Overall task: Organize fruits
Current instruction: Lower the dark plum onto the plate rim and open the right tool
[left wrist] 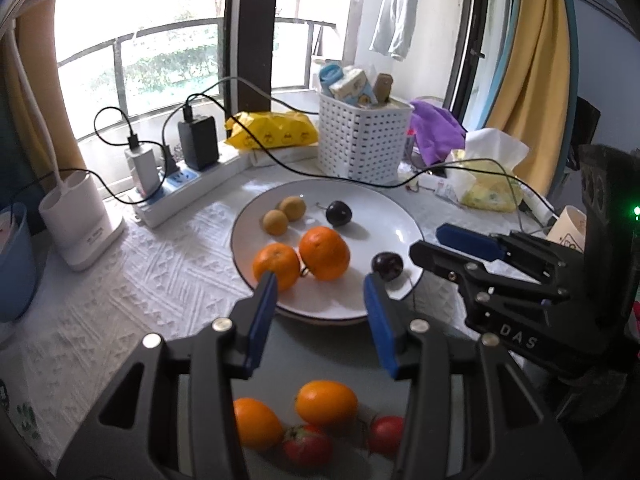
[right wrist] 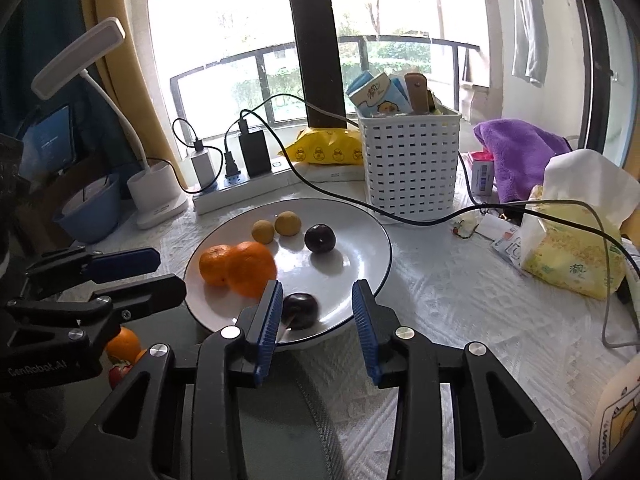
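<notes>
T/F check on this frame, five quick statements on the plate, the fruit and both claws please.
1. The white plate holds two oranges, two dark plums and two small yellow-brown fruits. True.
2. The right claw is clamped on an orange. False: its pads are apart and press on nothing; the near plum lies on the plate beside its left pad.
3. The left claw is open and holds nothing. True.
4. The white basket stands on the plate. False: it stands on the tablecloth behind the plate.
5. A black cable runs across the table between basket and plate. True.
</notes>
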`<state>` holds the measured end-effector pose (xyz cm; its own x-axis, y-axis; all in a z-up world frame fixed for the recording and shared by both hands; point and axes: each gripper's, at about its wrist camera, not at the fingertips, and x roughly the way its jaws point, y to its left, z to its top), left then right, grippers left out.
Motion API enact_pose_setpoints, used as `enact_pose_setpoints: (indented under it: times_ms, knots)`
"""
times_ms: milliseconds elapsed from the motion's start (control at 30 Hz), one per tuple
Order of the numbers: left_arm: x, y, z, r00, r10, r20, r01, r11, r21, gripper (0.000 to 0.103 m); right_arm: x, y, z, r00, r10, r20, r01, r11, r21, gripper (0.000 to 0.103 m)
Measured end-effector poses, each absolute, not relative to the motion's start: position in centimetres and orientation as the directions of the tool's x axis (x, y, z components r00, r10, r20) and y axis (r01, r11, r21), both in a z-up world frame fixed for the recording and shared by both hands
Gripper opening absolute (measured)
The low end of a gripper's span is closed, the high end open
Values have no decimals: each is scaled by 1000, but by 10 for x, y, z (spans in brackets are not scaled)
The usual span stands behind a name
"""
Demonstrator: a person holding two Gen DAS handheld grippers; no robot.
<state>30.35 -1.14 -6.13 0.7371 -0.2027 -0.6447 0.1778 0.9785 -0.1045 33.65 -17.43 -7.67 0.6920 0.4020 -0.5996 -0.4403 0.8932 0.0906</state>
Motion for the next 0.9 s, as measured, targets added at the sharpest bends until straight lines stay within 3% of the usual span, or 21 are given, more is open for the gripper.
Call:
enact_pose_setpoints:
  times_ms: [900]
  knots:
    - [221, 19, -54, 784, -174, -596, 128, 985, -119, 46, 263, -153, -61, 695, 410, -590, -491, 871, 26, 38]
